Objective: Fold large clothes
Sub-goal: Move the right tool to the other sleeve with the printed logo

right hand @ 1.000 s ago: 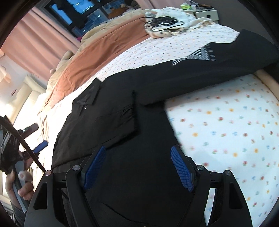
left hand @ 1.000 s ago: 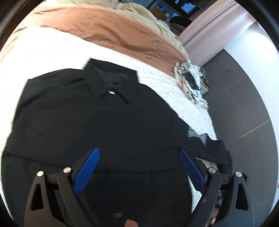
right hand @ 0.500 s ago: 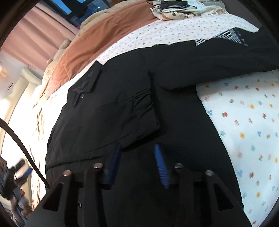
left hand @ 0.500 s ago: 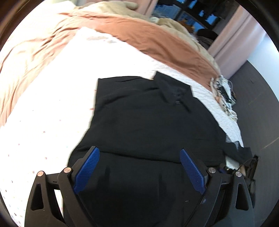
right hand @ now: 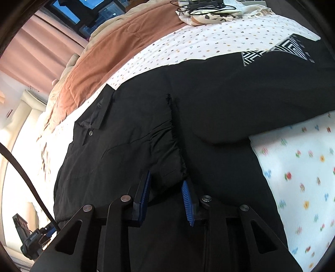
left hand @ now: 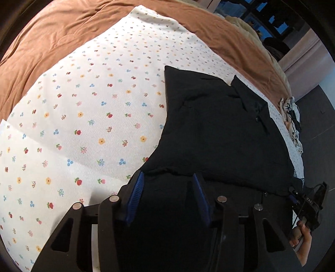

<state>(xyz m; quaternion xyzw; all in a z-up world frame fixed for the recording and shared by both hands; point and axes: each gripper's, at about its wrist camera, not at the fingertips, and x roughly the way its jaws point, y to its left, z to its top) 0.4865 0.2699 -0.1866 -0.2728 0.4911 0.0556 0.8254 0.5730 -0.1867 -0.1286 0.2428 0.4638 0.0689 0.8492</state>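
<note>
Black shirt (left hand: 219, 134) spread on the flowered sheet (left hand: 83, 117), both your grippers low over its near half.

The shirt lies flat with its collar (right hand: 98, 113) toward the brown blanket (left hand: 62, 35); one side is folded in over the body, leaving a raised edge running down the middle in the right view. Your left gripper (left hand: 168, 198) sits at the shirt's left border, fingers partly apart with black cloth between them; whether they pinch it, you cannot tell. Your right gripper (right hand: 165, 194) has its fingers narrowly apart around the bottom corner of the folded flap, close on the cloth. To your left the sheet is bare and wide. A second black garment with a white geometric print (right hand: 282, 50) lies against the shirt's right side. A pale cloth with cables (right hand: 209, 10) rests at the far edge.
</note>
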